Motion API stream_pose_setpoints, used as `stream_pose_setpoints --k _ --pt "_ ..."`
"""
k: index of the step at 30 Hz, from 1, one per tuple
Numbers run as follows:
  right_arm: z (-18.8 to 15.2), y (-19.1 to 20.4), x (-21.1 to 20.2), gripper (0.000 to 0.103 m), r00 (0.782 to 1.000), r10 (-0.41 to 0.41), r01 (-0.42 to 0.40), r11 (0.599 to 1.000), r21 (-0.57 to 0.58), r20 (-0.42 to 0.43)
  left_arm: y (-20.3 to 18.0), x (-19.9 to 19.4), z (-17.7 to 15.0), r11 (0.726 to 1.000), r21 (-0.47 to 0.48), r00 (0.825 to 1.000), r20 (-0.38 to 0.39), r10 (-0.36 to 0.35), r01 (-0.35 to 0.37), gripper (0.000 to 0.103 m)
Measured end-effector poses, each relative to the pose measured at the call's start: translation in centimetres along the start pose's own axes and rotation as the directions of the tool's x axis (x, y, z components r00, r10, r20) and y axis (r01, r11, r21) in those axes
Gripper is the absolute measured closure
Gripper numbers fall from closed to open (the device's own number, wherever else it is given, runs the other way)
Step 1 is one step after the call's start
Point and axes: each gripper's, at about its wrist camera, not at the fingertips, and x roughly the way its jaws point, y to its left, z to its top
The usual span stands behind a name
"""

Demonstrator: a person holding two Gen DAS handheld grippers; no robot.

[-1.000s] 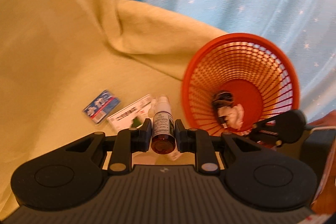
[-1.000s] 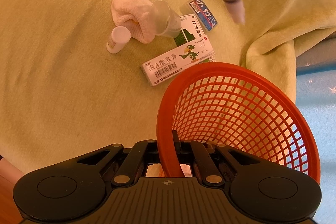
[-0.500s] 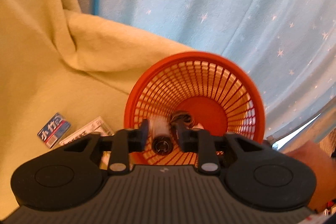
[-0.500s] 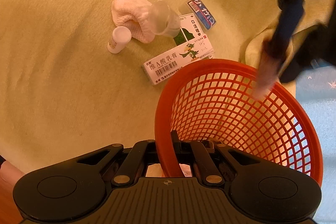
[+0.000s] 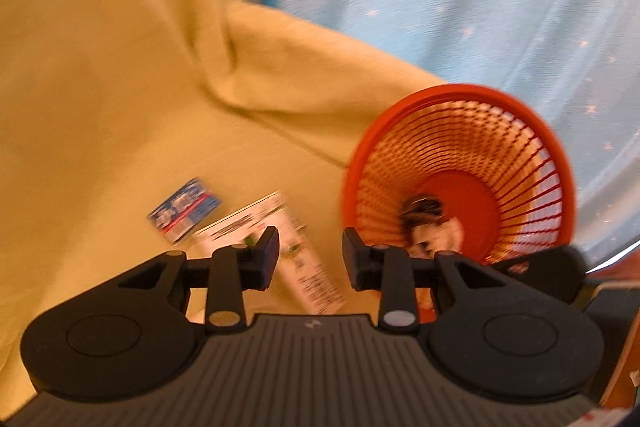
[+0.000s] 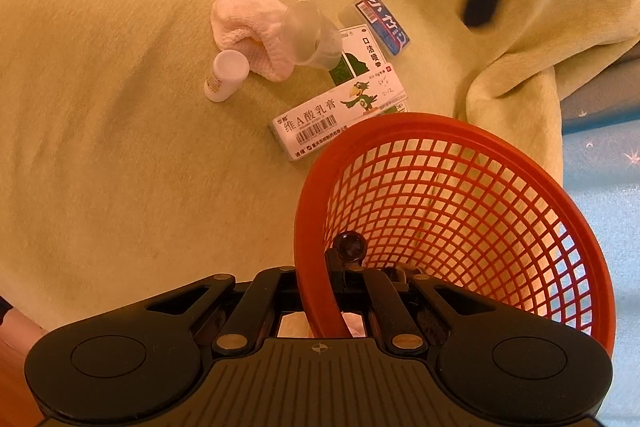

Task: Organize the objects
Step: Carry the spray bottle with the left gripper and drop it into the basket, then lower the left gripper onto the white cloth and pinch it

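Your left gripper [image 5: 310,259] is hanging with jaws spread wide, nothing between them, above the yellow blanket [image 5: 100,67] just left of the basket [image 5: 560,163]. Your right gripper [image 6: 318,291] is clamping the basket's near rim, one finger outside and one inside the mesh wall, keeping it tilted. A dark bottle [image 6: 350,246] is lying inside the basket right by that inner finger; other items at the bottom are too blurred to identify. Remaining on the blanket: the white box [image 6: 340,115] touching the basket's far rim, a green box [image 6: 360,55] under it, a clear cup [image 6: 310,35] leaning on the pink cloth [image 6: 248,27], a white vial [image 6: 225,75] beside the cloth, a blue case [image 6: 382,23] farther off.
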Motion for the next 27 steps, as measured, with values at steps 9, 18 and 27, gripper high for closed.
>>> stream_pose_setpoints --k 9,18,27 --pt "-0.1 0.0 -0.1 0.103 1.000 0.001 -0.001 1.000 0.000 -0.005 4.7 -1.2 -3.8 0.992 -0.062 0.992 -0.056 0.110 -0.113 0.070" --pt "-0.1 0.1 -0.2 0.103 1.000 0.002 -0.002 1.000 0.000 -0.011 6.0 -1.3 -6.9 0.987 -0.057 0.984 -0.104 0.142 -0.149 0.060" --pt "-0.1 0.2 -0.3 0.103 1.000 0.002 -0.002 1.000 -0.001 -0.013 6.0 -0.5 -8.5 0.987 -0.034 0.979 -0.140 0.152 -0.158 0.053"
